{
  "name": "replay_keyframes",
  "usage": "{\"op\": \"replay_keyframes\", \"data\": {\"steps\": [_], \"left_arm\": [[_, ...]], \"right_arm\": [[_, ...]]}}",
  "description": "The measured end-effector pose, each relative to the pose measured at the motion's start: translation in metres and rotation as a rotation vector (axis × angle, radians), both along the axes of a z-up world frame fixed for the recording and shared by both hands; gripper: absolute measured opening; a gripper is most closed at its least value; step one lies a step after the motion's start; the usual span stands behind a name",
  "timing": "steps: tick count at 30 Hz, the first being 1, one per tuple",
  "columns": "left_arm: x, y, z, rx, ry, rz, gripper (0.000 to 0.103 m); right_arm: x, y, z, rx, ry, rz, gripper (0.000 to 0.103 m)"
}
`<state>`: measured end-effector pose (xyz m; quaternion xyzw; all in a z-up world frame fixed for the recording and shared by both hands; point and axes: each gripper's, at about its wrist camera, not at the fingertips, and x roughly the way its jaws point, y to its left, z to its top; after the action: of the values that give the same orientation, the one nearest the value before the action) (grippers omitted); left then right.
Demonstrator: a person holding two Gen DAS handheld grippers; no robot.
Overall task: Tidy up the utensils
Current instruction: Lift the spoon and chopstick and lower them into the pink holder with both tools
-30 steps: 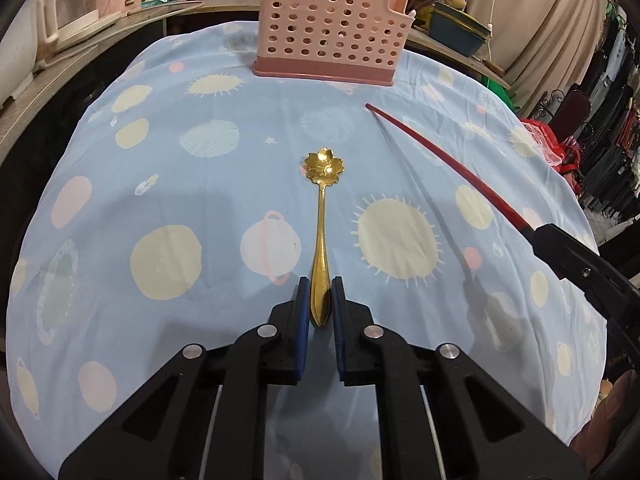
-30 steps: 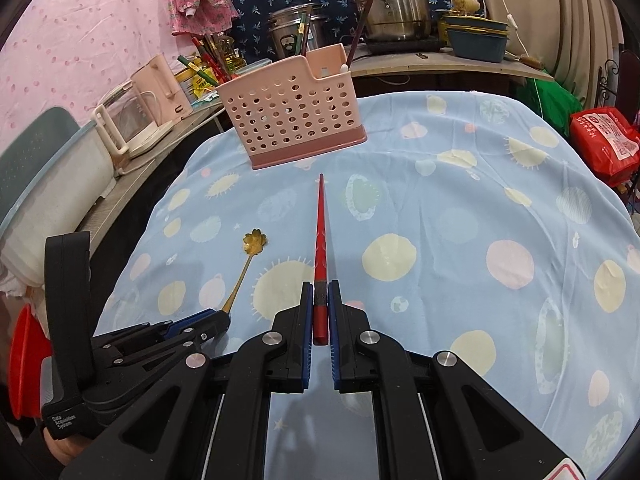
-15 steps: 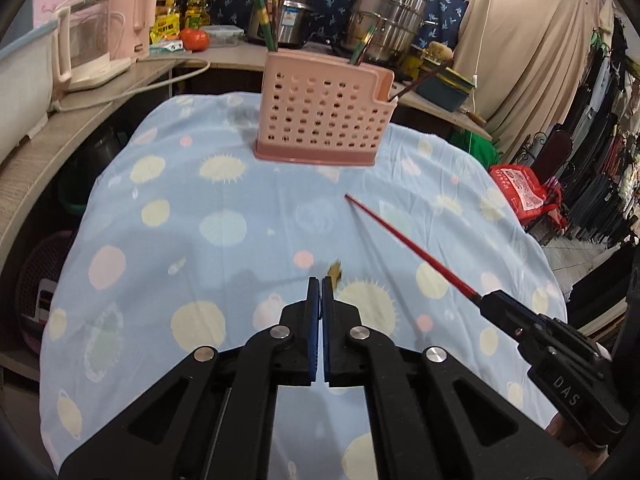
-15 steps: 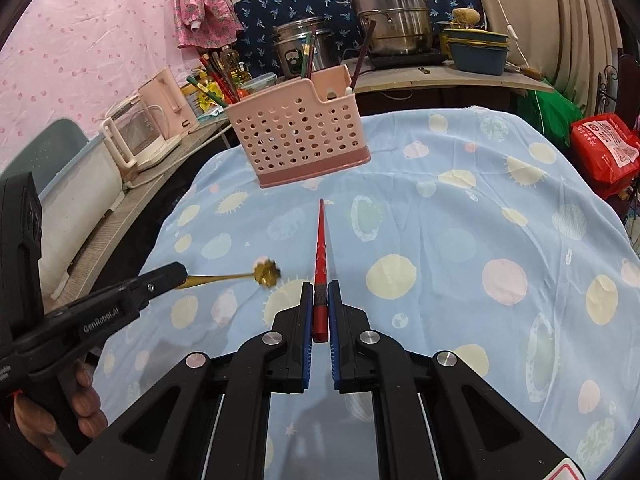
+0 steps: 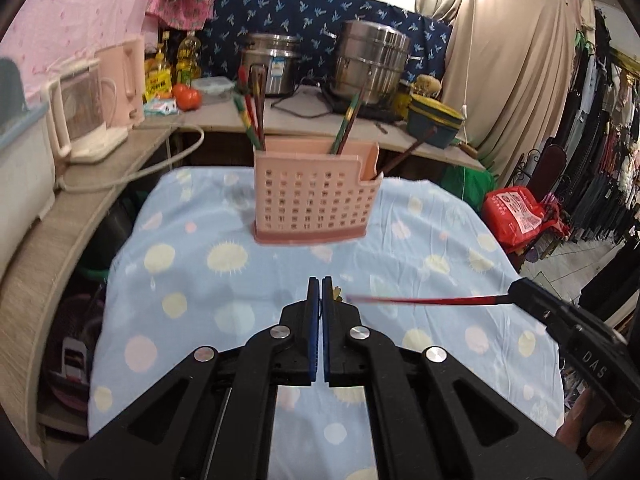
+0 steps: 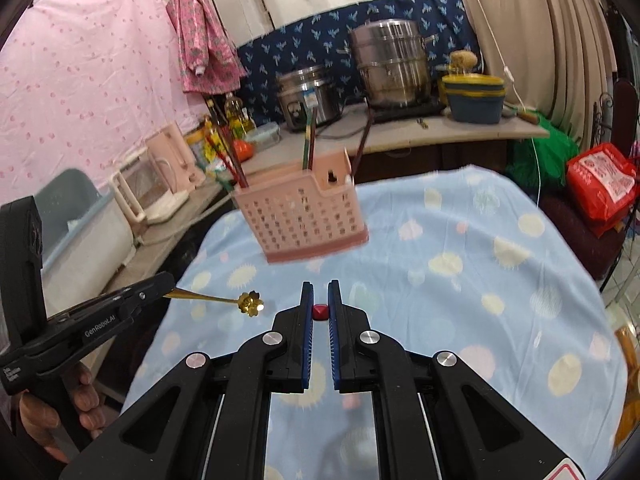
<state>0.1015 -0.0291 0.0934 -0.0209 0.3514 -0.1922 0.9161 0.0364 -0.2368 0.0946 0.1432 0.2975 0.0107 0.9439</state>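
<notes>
Carrying both pieces to the pink holder (image 6: 301,216) on the desk (image 6: 500,280), keep each level: the left hand-held gripper (image 5: 321,286) pinches the gold spoon (image 6: 224,300), the right hand-held gripper (image 6: 319,292) clamps the red chopstick (image 5: 424,300). Aim between chopsticks already standing inside. Planet-print blue cloth covers the desk; steel pots (image 5: 370,66) crowd the counter behind.

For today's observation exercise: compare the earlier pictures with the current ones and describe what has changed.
Both utensils rose off the tablecloth: the left gripper lifted the gold spoon, the right gripper lifted the red chopstick, both now held in the air. Both grips stayed shut; the pink utensil basket stayed put.
</notes>
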Motion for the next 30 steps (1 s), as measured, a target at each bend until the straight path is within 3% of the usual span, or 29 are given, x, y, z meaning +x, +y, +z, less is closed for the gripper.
{"op": "replay_keyframes", "data": {"steps": [10,21,26,30], "left_arm": [[0.055,-0.011,0.068,0.011,-0.127,0.006,0.001],[0.135,-0.013,0.111,0.042,-0.211,0.072,0.001],[0.161,-0.014,0.124,0.037,-0.243,0.083,0.001],[0.182,-0.017,0.116,0.045,-0.226,0.085,0.001]], "right_arm": [[0.062,-0.009,0.080,-0.032,-0.141,0.023,0.007],[0.157,-0.004,0.159,-0.030,-0.320,0.022,0.007],[0.201,0.006,0.169,-0.034,-0.342,0.014,0.007],[0.229,0.008,0.150,-0.022,-0.312,0.014,0.007]]}}
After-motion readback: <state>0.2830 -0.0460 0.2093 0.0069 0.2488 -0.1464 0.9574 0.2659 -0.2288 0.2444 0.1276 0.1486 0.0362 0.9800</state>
